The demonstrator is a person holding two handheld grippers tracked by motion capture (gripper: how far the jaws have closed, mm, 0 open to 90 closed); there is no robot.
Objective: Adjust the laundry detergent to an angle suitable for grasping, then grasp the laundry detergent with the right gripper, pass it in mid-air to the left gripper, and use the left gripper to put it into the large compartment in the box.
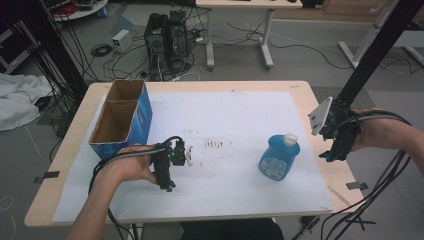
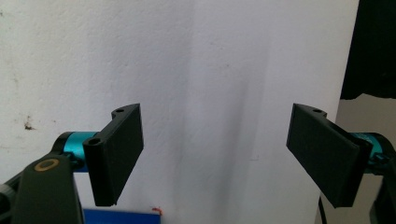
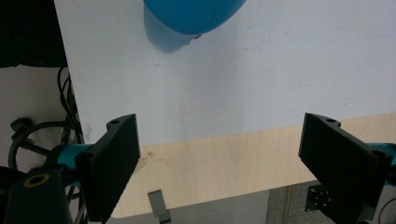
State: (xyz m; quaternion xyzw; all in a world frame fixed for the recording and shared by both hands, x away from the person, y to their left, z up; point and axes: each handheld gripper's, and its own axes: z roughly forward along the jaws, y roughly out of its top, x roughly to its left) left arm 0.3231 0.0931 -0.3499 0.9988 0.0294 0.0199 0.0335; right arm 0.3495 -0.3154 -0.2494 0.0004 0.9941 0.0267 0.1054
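High view showed your right tongs [image 1: 334,150] hanging at the desk's [image 1: 300,90] right edge with the jaws spread wide and nothing between them, while the blue bottle [image 1: 279,157] stood on the white sheet [image 1: 235,115] near them, toward the middle, its white cap [image 1: 290,138] leaning toward the far side. Your left tongs [image 1: 167,175] sat low over the sheet just in front of the open cardboard box [image 1: 122,120], jaws equally wide and holding nothing. From there, I judged the bottle's rounded, glossy body the main hazard: had you closed on its curved flank off centre, the pads could have squeezed it out sideways and tipped it, perhaps rolling it toward the near edge. Coming in from the edge, you also risked knocking it with one jaw before the other was past it. In the right gripper view the bottle [image 3: 191,18] sat well beyond the jaws, above them in the picture, so closing early would have caught air. Your trailing cables [image 1: 380,190] could have dragged on the desk corner too.
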